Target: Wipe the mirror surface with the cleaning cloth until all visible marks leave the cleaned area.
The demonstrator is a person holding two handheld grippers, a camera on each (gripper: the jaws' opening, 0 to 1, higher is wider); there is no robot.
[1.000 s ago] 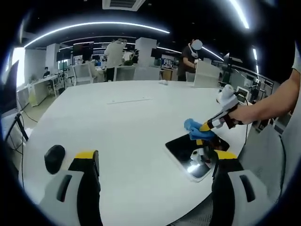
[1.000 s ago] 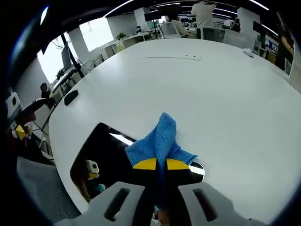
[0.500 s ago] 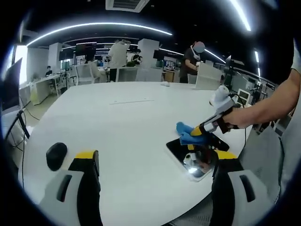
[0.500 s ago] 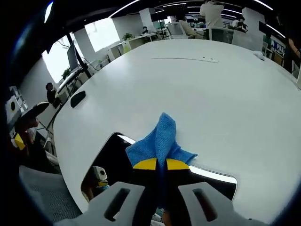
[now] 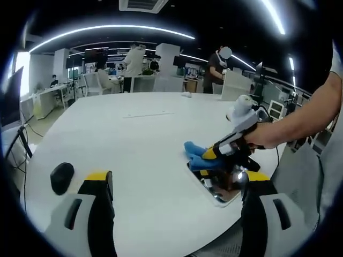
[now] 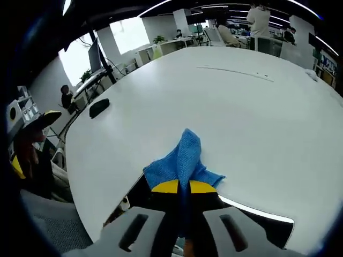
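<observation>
Mirror (image 5: 221, 184) flat on the table (image 5: 139, 155), near its edge. Cloth (image 6: 182, 160) on the mirror's far end. Mouse (image 5: 62, 178) far off to the left.

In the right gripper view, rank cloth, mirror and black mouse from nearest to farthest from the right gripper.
1. Cloth, clamped in the right gripper.
2. Mirror, just beneath the jaws.
3. Mouse, far across the table, upper left.

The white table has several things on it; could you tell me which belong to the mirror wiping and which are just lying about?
Part of the job:
- mirror
- blue cleaning cloth, clamped in the right gripper

Lying about:
- black mouse near the table edge
- thin strip farther across the table
- left gripper, open and idle
</observation>
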